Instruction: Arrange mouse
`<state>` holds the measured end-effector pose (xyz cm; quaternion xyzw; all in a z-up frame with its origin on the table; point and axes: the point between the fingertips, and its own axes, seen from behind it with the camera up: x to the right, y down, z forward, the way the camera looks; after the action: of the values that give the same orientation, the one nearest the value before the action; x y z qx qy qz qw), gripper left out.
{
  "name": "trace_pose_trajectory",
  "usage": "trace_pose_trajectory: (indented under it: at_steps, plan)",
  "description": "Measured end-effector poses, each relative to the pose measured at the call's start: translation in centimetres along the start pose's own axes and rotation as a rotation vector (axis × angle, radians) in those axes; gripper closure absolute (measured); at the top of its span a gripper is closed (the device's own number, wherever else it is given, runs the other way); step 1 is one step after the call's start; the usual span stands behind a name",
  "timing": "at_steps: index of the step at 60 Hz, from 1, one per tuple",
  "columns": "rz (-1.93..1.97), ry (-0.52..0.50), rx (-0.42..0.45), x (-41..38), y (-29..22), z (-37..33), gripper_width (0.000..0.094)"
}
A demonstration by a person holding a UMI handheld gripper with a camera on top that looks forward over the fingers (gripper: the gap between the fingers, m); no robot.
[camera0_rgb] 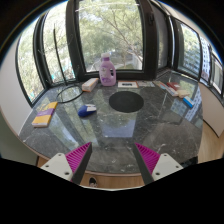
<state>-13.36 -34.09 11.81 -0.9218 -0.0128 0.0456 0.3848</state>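
We can read no writing on anything here; the label on the pink jug (106, 69) is too small to make out. Our claw (113, 158) is spread wide and holds nothing, its pink pads (78, 157) apart over the dark counter (115, 128). The blue mouse (87, 111) lies well beyond the fingers, to their left, near the round black mat (127, 101) and a yellow sponge (42, 120).

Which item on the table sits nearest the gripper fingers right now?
The blue mouse, ahead and left of the open gripper. The pink bottle and black round pad sit farther back.
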Motion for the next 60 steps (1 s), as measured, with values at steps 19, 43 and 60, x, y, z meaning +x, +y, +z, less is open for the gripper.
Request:
trace_pose_trajectory:
  at_steps: [19,43,60]
  plan:
    - [0.013,-0.064,0.138,-14.3,-3.4,15.0,0.0078]
    - [0.074,0.067,0.136,-16.5,-9.0,28.2,0.0082]
    - [0.058,0.122,0.136,-16.6,-12.7,33.1,0.0147]
